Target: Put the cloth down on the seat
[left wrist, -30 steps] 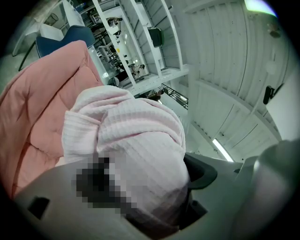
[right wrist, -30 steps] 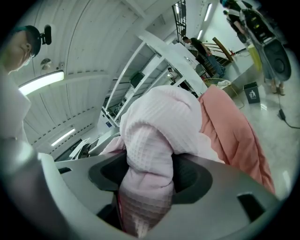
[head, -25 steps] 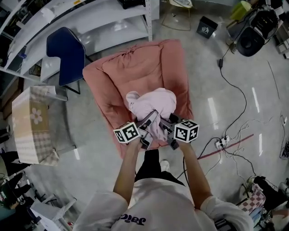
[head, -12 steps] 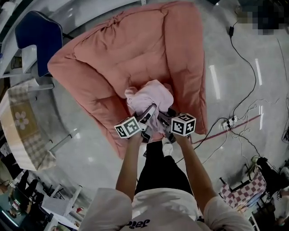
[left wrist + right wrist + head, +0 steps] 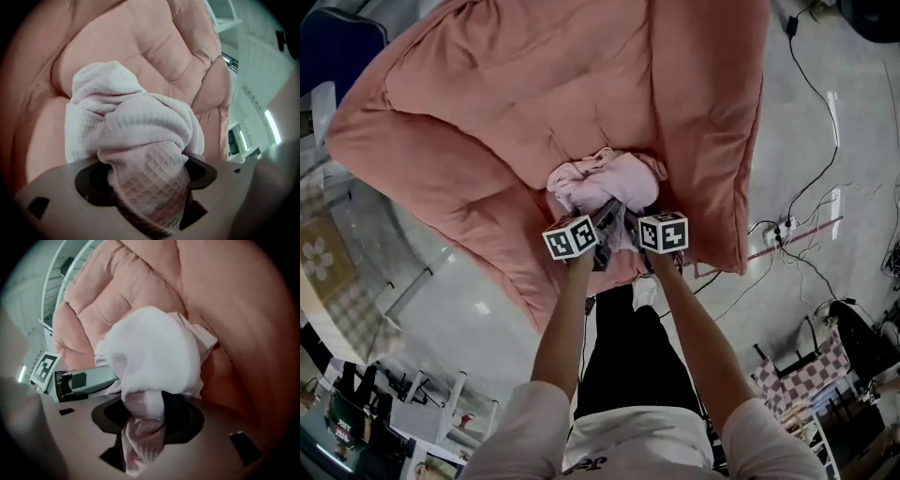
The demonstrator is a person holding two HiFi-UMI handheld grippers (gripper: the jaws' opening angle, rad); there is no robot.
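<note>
— Both tools have come down since a second ago, and the cloth [image 5: 605,180] came down with them. It was held up above the seat [image 5: 487,112]; now it sits low over the seat's front part.

— Is it lying on the seat yet?

— It is bunched right against the pink cushion, just behind the seat's front edge. Whether its weight rests there I cannot tell.

— What is your left tool doing?

— My left tool [image 5: 602,225] is clamped on the cloth. A thick waffle-weave fold runs down between its jaws and fills the gap.

— And the right one?

— My right tool [image 5: 628,223] has just been closing its jaws, with the cloth between them. A twisted strand goes down through the gap and is pinched there, and the rest billows out above it towards the seat's back.

— How do the two tools stand?

— Side by side at the seat's front edge, both pointing down into the bunch. The left one shows in the right gripper view, just beside the cloth.
</note>
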